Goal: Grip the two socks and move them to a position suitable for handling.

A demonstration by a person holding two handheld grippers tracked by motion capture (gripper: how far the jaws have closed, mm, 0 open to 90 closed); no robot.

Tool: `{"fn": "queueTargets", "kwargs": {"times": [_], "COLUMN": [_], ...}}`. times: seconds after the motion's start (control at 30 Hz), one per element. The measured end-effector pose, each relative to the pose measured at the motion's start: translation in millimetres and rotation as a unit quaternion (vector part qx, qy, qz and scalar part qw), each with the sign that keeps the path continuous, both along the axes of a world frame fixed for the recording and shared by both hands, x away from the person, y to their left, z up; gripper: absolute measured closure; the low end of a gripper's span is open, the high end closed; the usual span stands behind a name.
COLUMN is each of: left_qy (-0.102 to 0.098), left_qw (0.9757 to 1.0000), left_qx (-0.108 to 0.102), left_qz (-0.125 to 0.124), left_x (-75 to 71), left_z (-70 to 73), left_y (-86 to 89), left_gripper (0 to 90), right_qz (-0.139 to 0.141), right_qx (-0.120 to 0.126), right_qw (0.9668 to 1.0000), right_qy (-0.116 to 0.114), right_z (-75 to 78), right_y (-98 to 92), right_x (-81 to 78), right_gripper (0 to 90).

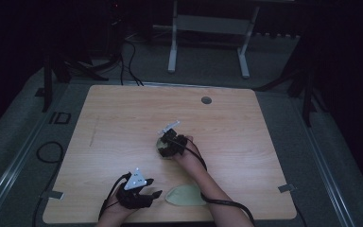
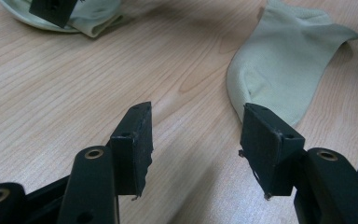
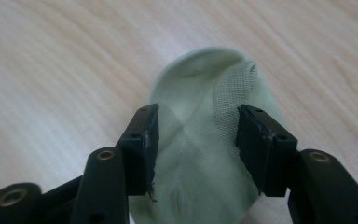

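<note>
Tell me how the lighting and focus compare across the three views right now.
High view: dim and underexposed, the room black beyond the table, the near sock a pale shape. Left gripper view: bright and sharp, soft shadows on the wood beside that sock. Right gripper view: the far sock and the right tool sharp, the distant wood blurred.

You are facing a light wooden table [image 1: 123, 123] with rounded corners and a small round grey cap [image 1: 206, 100] near its far edge. Grey carpet [image 1: 19, 137] surrounds it. Beyond stands a white metal frame [image 1: 208, 33] (black cables [image 1: 130, 61] trail nearby); the room is dim.
</note>
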State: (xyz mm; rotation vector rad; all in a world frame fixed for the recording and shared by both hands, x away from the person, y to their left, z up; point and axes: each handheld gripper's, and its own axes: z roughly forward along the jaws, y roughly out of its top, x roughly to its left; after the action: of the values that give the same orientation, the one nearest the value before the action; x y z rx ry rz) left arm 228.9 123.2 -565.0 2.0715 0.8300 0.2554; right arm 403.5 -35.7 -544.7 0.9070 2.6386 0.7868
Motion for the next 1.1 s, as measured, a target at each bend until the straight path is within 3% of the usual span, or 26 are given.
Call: {"fn": "queueTargets", "kwargs": {"times": [0.1,0.23,0.3,0.4,0.57,0.67,0.87,1.1], "left_qy": [-0.001,-0.001,-0.002,-0.002,0.0,-0.001,-0.001,0.001], "left_qw": [1.0,1.0,1.0,1.0,1.0,1.0,1.0,1.0], "left_qx": [0.001,0.002,0.003,0.004,0.001,-0.001,-0.005,-0.006], "left_qz": [0.002,0.003,0.003,0.003,0.005,0.005,0.008,0.007], "left_x": [0.2,-0.2,-0.5,-0.6,0.4,1.4,1.2,1.1], "left_z": [-0.2,-0.8,-0.9,-0.9,-1.0,-1.1,-0.6,-0.5], "left_y": [0.5,0.1,-0.6,-1.1,0.7,2.1,1.8,0.3], "left_gripper": [44.0,44.0,44.0,43.9,42.3,41.3,40.3,40.3], "right_qz": [0.003,0.011,0.011,0.015,0.013,0.011,0.021,0.018], "right_qx": [-0.011,-0.03,-0.034,-0.06,-0.06,-0.032,-0.027,-0.02], "right_qw": [0.9999,0.999,0.9986,0.996,0.9964,0.9978,0.9963,0.9951], "right_qy": [-0.006,-0.031,-0.04,-0.064,-0.058,-0.058,-0.078,-0.095], "right_z": [-0.5,-2.4,-3.0,-3.6,2.4,14.6,48.8,74.6], "right_y": [2.2,4.7,5.5,9.0,8.1,1.5,-15.6,-48.1], "right_x": [1.5,0.8,0.5,-1.4,2.2,1.8,-1.6,-14.6], "right_gripper": [56.2,63.0,72.2,79.8,81.8,81.8,81.8,81.7]}}
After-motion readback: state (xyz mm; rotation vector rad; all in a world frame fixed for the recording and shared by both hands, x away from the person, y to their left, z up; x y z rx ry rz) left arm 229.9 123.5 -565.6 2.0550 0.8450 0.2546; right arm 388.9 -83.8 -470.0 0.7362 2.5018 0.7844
